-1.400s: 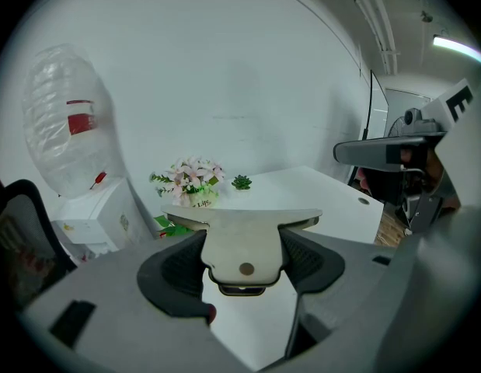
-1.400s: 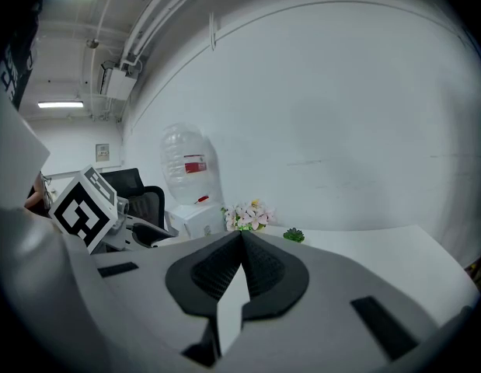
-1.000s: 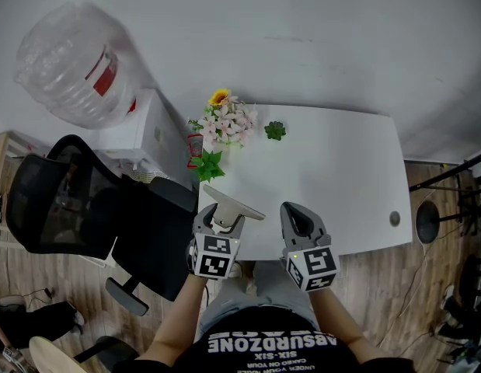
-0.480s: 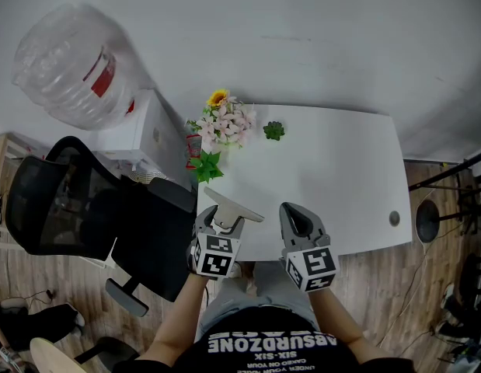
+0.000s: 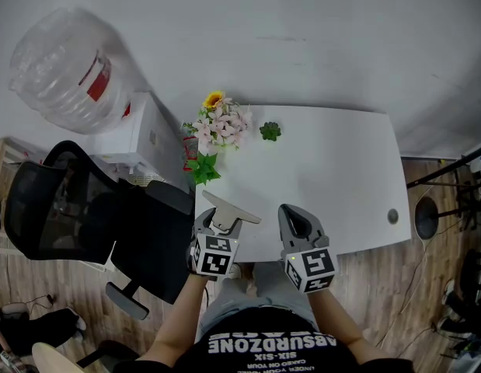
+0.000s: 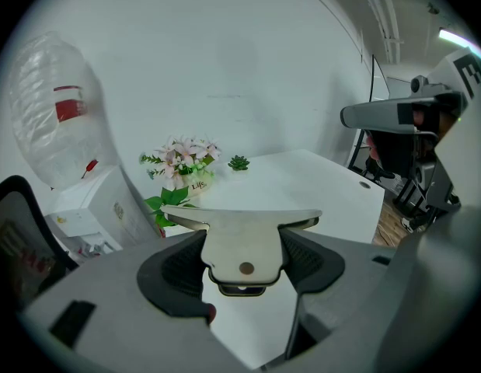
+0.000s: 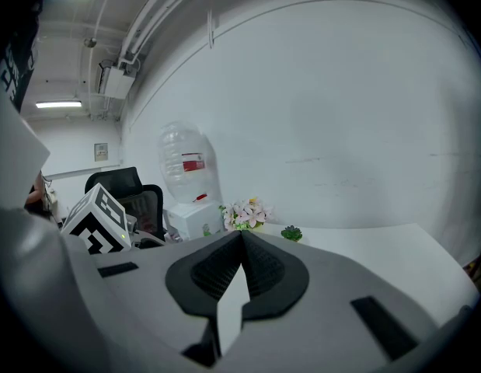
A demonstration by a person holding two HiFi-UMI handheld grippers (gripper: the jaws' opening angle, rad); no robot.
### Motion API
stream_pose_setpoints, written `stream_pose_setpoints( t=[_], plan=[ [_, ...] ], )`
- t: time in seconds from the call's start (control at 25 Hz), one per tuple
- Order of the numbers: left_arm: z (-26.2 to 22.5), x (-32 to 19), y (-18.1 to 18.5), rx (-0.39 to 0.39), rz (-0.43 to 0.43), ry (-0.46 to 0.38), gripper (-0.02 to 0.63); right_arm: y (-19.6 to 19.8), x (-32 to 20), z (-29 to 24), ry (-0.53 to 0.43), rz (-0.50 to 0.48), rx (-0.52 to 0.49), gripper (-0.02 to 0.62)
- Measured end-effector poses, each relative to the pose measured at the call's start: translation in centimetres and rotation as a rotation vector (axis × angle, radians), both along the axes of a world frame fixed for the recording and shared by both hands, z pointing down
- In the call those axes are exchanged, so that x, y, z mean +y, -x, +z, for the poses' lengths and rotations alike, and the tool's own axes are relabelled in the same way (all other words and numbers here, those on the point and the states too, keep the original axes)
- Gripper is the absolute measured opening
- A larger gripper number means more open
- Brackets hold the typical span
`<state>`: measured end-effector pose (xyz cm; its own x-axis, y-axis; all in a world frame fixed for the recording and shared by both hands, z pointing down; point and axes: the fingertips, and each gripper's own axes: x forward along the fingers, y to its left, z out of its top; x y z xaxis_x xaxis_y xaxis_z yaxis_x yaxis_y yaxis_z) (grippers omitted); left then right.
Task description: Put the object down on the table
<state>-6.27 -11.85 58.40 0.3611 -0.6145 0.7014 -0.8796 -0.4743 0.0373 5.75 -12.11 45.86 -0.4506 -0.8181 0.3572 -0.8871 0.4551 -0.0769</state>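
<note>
Barely anything has moved since a second ago: the whole head view has slid a touch to the left, and both tools sit where they were, at lower centre of the frame. We see the left hand-held gripper (image 6: 242,264) clamped on the metal piece (image 6: 242,238), its dark pads pressed on either side of the stem with the wide flat top sticking out beyond them. In the head view that piece is held over the near edge of the table (image 5: 333,169), left of centre, and is not lying flat on it. Just beside it, the right hand-held gripper (image 7: 242,269) has its jaws together with nothing between them. At the table's far left corner stand the flowers (image 5: 218,123), with a small plant (image 5: 270,131) just right of them.
</note>
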Motion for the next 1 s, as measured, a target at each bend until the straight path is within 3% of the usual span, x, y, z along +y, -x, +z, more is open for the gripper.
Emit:
stream_pose_setpoints(
  t=[1.0],
  plan=[
    [4.1,-0.2,-0.2,-0.033,0.017,0.080,0.291,-1.1,0.0,0.6,0.016,0.033,0.013,-0.002]
  ],
)
